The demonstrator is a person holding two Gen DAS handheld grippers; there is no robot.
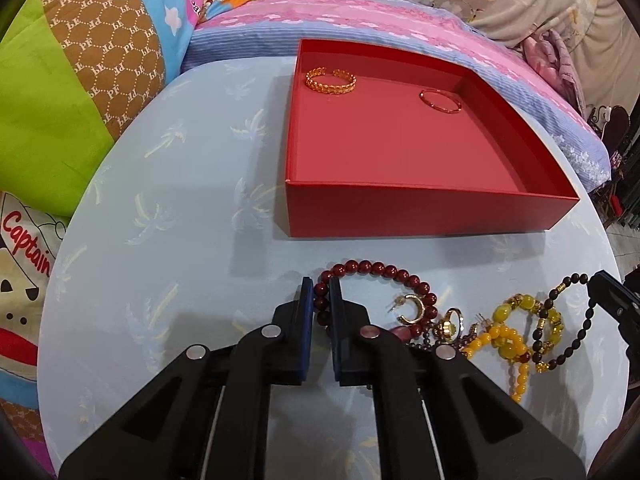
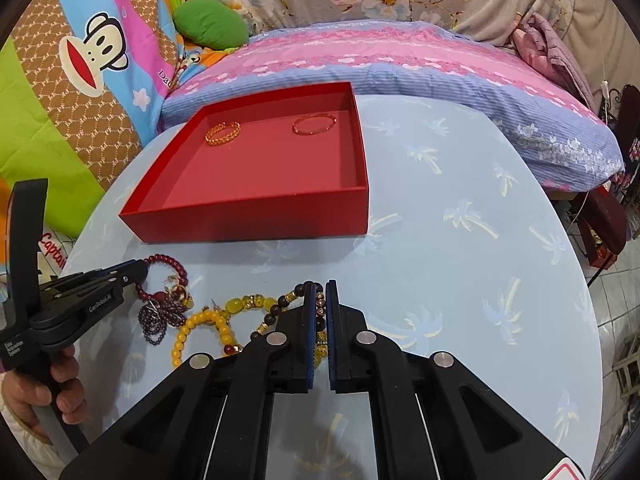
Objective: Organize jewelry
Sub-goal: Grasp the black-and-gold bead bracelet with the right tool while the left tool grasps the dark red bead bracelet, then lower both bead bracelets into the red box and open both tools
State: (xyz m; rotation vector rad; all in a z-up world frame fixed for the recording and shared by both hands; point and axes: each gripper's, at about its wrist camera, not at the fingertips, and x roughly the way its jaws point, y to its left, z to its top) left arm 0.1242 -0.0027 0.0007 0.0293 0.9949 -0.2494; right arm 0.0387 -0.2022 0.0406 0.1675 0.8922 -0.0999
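- Two pieces are in the red box [image 1: 420, 216] already: a gold cuff [image 1: 330, 81] at the far left and a thin bangle [image 1: 440, 101] to its right, well apart from each other.
- Everything else sits in a pile on the table [image 1: 160, 220], just in front of the box.
- The left gripper [image 1: 321, 300] has its jaws closed on the red bead bracelet [image 1: 376, 270], pinching the loop's left side. It looks ready to lift.
- The right gripper [image 2: 320, 300] is clamped on the dark bead bracelet [image 2: 286, 302], with gold-marked beads showing between the pads.
- Waiting in the pile: a gold hoop earring [image 1: 414, 310], yellow bead bracelets [image 1: 508, 340], a gold ring [image 1: 450, 324] and a dark fine-bead strand [image 2: 154, 320], all tangled close together.
- Early days, by the look of it: two in, most of the heap to go.
- The snag risk: the strands overlap, so a lift may drag neighbours along.
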